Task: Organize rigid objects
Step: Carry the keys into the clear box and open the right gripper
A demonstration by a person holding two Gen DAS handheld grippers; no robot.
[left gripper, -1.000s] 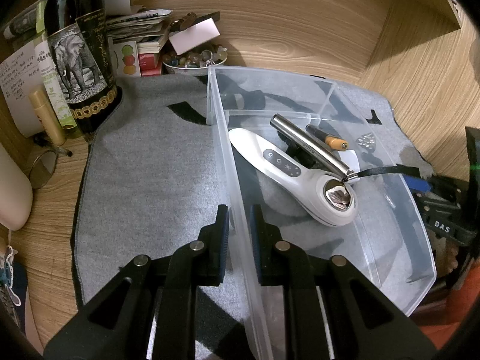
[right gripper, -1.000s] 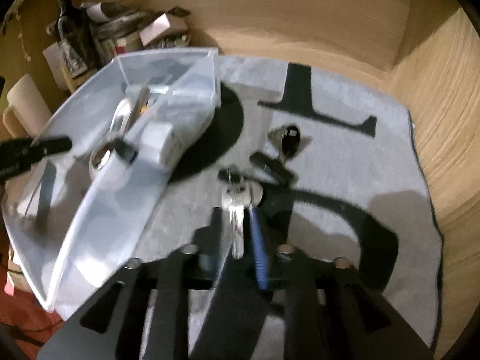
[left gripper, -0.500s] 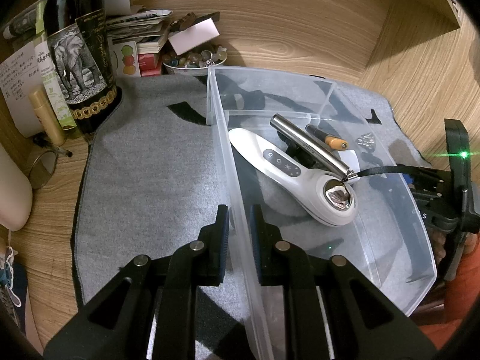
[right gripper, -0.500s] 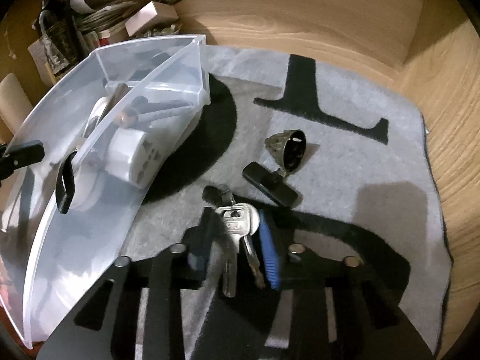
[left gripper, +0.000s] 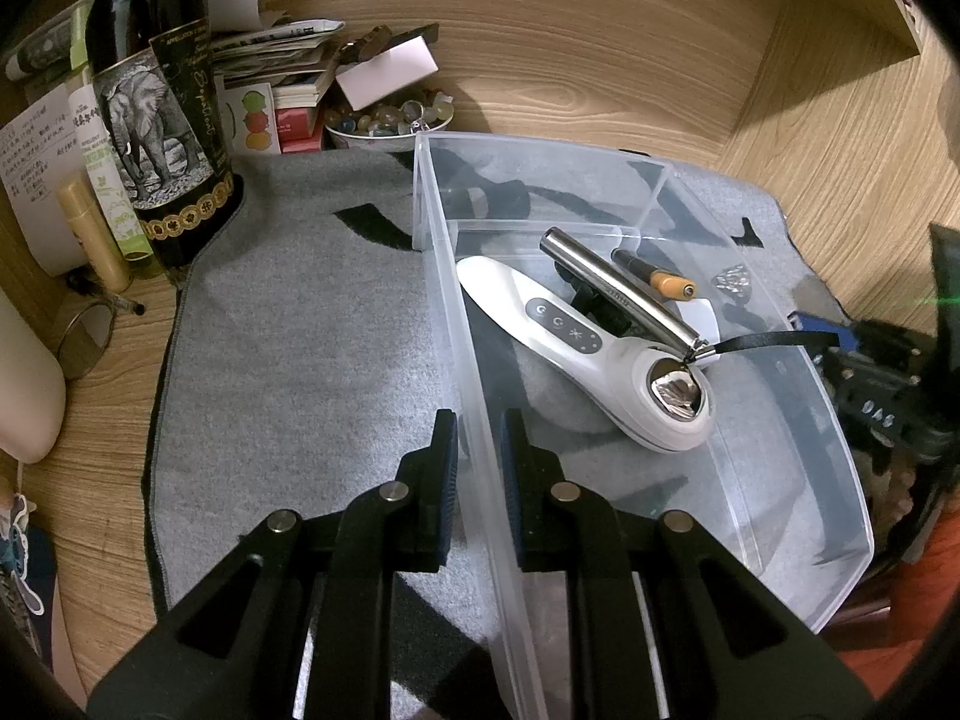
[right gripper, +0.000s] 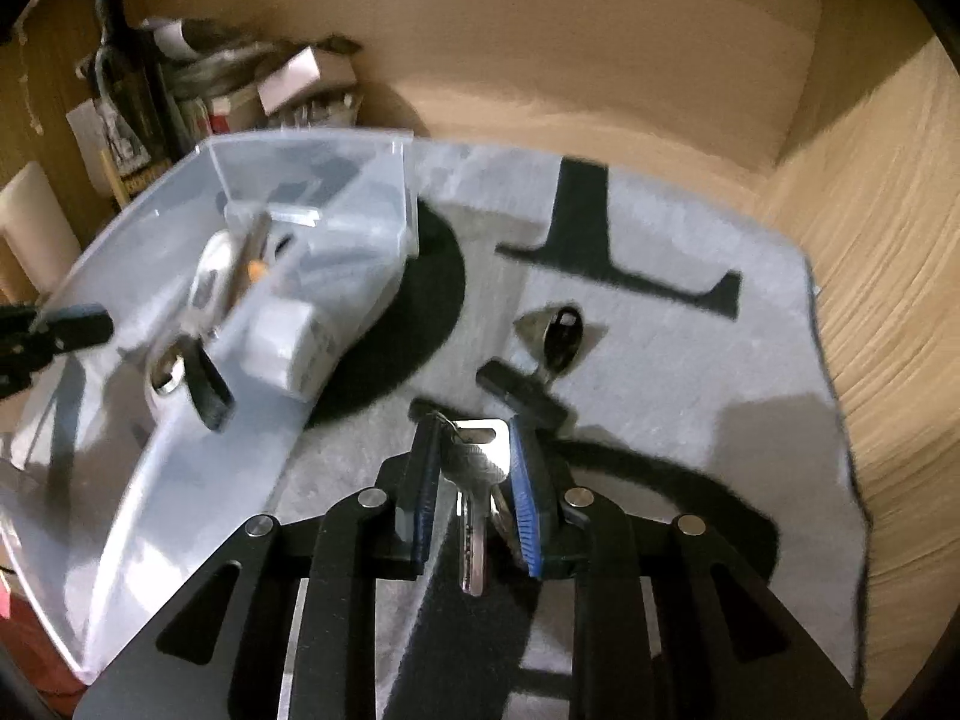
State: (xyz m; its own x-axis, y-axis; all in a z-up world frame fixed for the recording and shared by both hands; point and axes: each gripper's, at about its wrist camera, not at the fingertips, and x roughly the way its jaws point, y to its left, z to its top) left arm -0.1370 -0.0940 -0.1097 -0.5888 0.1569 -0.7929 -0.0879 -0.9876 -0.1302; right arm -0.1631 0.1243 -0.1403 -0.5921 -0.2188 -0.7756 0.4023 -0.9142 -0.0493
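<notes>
My left gripper [left gripper: 478,468] is shut on the left wall of a clear plastic bin [left gripper: 441,276] that stands on a grey mat [left gripper: 288,360]. In the bin lie a white handheld device [left gripper: 588,348], a steel tube [left gripper: 618,294] and a pen with an orange end [left gripper: 654,276]. In the right wrist view my right gripper [right gripper: 472,432] is shut on a bunch of silver keys [right gripper: 471,540], whose blades hang down between the blue pads. The bin [right gripper: 180,480] is to its left.
A black fob [right gripper: 522,396] and a metal cone-shaped piece [right gripper: 555,330] lie on the mat just beyond the keys. At the back left stand a dark wine bottle [left gripper: 162,120], a bowl of stones [left gripper: 384,120], stacked books and a lip balm stick [left gripper: 93,228]. Wooden walls close in behind and to the right.
The right gripper's jaws have closed on the keys that lay between them. The left gripper has kept still on the bin wall.
</notes>
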